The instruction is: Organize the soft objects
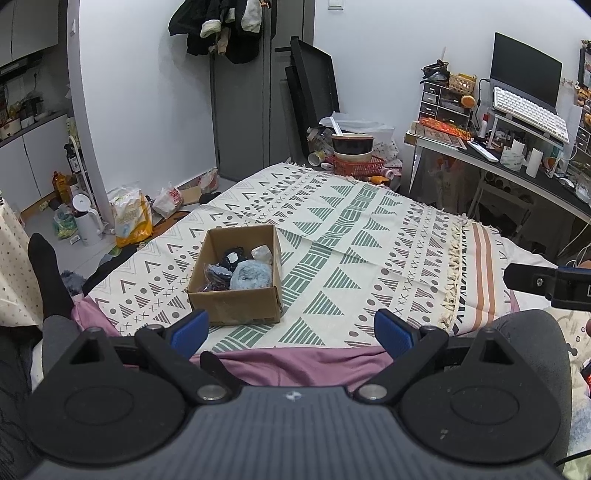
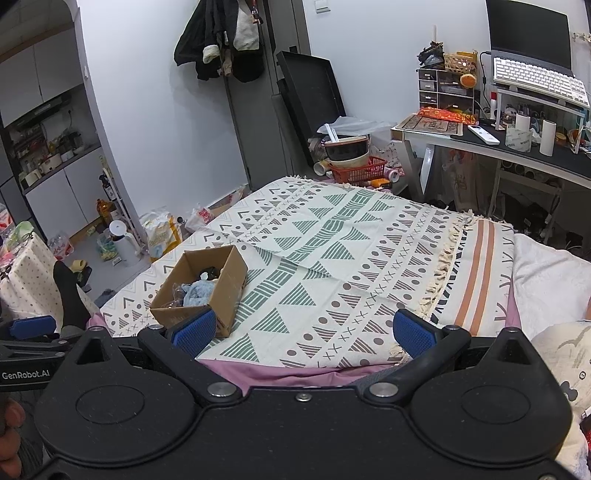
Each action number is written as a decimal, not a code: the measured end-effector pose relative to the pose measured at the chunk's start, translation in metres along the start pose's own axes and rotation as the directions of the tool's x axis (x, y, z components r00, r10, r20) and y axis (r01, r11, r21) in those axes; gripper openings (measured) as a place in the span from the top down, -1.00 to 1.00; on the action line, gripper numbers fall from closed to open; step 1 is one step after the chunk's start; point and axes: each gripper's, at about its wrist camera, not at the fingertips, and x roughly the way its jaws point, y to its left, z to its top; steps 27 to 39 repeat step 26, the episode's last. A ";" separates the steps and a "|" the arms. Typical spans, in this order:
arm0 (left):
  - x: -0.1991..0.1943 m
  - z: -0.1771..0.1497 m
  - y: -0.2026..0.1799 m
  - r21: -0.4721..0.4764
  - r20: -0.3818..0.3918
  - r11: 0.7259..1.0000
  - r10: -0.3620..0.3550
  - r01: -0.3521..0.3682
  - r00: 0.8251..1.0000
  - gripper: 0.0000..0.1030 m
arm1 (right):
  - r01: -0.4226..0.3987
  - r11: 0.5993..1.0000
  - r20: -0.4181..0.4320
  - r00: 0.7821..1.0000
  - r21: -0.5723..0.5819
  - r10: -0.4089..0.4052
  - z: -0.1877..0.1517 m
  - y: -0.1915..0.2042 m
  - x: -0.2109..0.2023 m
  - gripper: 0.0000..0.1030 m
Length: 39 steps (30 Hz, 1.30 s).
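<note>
Left wrist, cardboard box [image 1: 236,306], rolled blue towel [image 1: 251,275] inside

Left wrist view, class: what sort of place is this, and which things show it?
Probably a small lived-in bedroom or studio flat: a bed under a patterned blanket, a cluttered desk with a laptop, and jackets hung by the door.

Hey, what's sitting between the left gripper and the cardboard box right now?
Nothing but bare patterned blanket: in the left wrist view, the open left gripper faces the cardboard box across it.
</note>
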 end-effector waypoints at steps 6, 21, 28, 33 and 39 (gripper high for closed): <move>0.000 0.000 0.000 -0.013 0.000 1.000 -0.007 0.007 1.000 -0.85 | -0.003 1.000 0.005 1.000 -0.003 0.003 0.000 0.001 -0.001 -1.00; -0.001 0.000 -0.005 -0.001 -0.001 1.000 -0.027 0.027 1.000 -0.85 | -0.009 1.000 0.001 1.000 0.004 0.009 0.000 -0.003 -0.003 -1.00; -0.005 0.003 -0.004 -0.009 0.008 0.999 -0.049 0.050 0.999 -0.85 | -0.010 1.000 -0.001 1.000 0.002 0.010 0.000 -0.003 -0.006 -1.00; -0.005 0.003 -0.004 -0.009 0.008 0.999 -0.049 0.050 0.999 -0.85 | -0.010 1.000 -0.001 1.000 0.002 0.010 0.000 -0.003 -0.006 -1.00; -0.005 0.003 -0.004 -0.009 0.008 0.999 -0.049 0.050 0.999 -0.85 | -0.010 1.000 -0.001 1.000 0.002 0.010 0.000 -0.003 -0.006 -1.00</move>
